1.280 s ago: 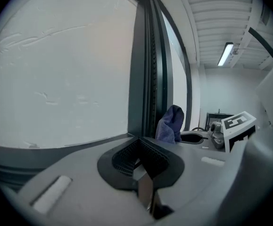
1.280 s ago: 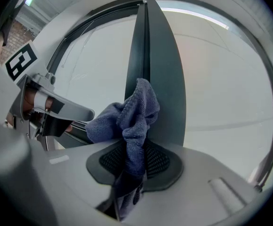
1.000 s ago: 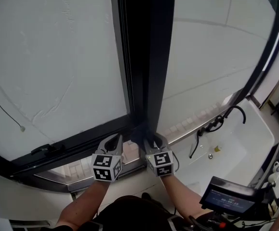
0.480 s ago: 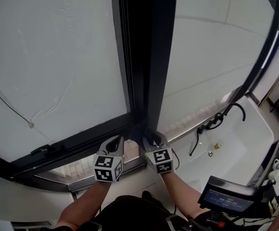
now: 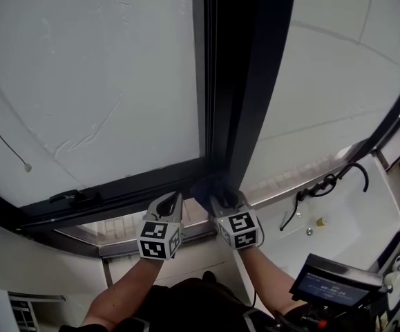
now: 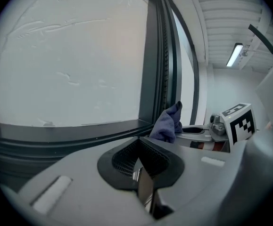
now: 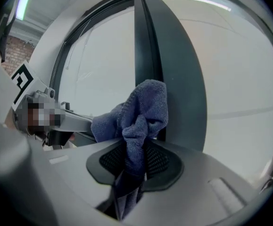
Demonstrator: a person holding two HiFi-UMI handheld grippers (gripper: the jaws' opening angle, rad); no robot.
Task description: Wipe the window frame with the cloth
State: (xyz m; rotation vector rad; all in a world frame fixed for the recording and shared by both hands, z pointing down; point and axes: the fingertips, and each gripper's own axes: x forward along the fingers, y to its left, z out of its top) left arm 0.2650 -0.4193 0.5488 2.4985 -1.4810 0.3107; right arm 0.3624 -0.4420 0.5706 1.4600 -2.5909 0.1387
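Right gripper view: right gripper (image 7: 127, 180) jaws pinch a blue-grey terry cloth (image 7: 143, 109), bunched in folds, at the dark window frame (image 7: 174, 79) upright's base. Left gripper (image 6: 144, 187) jaws pressed together, empty.

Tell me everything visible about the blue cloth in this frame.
The blue terry cloth is soft, nubby and crumpled into a wad. The right gripper is shut on its lower folds; the rest bulges up past the jaws. It sits at the foot of the dark vertical window frame post, seemingly pressed against it. The left gripper does not touch it.
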